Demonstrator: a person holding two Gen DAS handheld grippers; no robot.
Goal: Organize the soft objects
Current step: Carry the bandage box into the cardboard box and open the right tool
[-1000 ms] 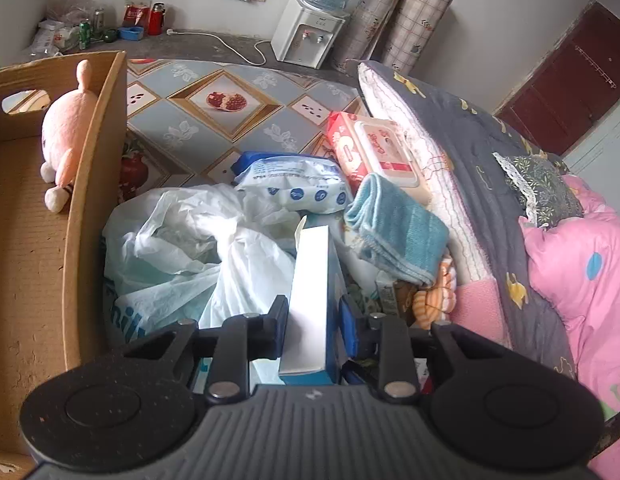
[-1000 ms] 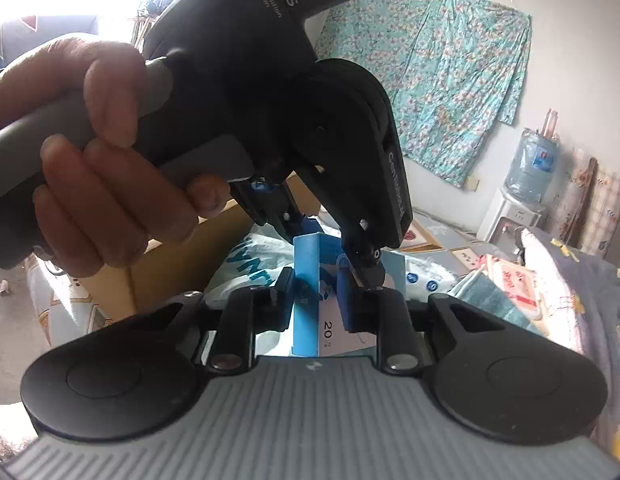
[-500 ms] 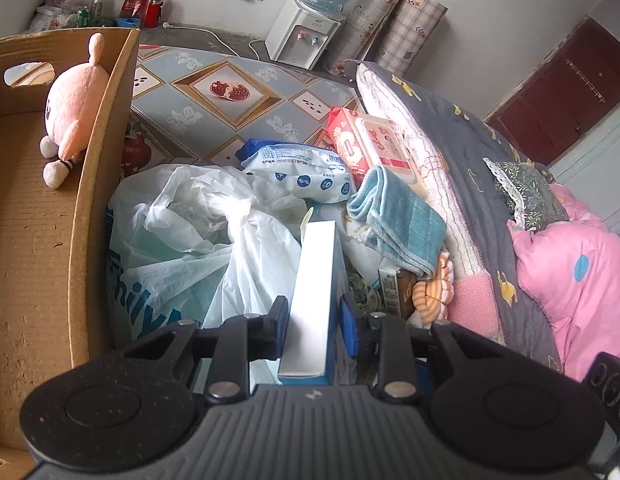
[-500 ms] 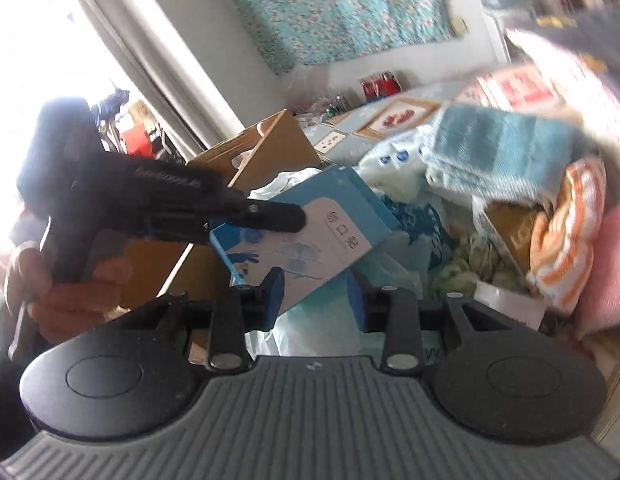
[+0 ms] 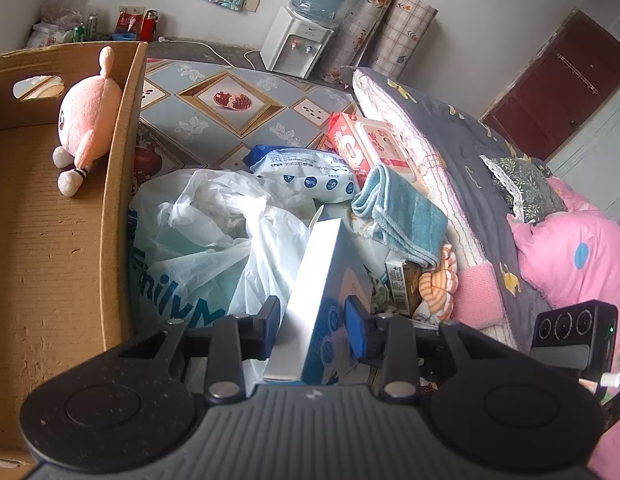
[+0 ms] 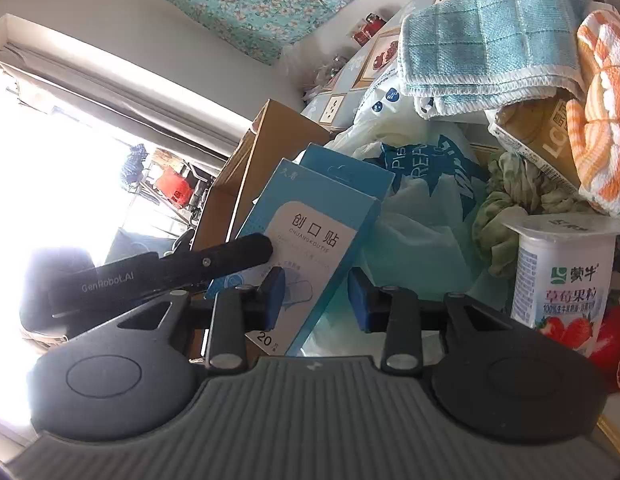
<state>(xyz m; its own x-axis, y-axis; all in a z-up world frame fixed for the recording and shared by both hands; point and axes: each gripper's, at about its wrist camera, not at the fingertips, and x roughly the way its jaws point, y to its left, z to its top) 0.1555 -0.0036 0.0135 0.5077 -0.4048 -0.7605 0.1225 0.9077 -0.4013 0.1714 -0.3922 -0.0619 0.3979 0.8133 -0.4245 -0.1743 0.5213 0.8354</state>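
Observation:
My left gripper [image 5: 312, 328] stands around a blue and white bandage box [image 5: 319, 300], its jaws wider than the box, which tilts between them. In the right wrist view the same box [image 6: 310, 240] leans beside my open right gripper [image 6: 317, 300], with one finger of the left gripper [image 6: 230, 258] against its face. A pink plush toy [image 5: 88, 120] lies in the cardboard box [image 5: 50, 240] on the left. A folded teal towel [image 5: 402, 212] and an orange striped cloth [image 5: 440, 284] lie in the pile by the bed.
A white plastic bag [image 5: 214, 236], a blue wipes pack [image 5: 306, 172] and a red wipes pack [image 5: 374, 146] lie on the patterned floor. A yogurt cup [image 6: 562, 272] stands at right. A grey and pink bed [image 5: 550, 240] borders the pile.
My left gripper has opened around the bandage box, which now tilts. My right gripper has let go of the box, dropped lower and turned toward the pile.

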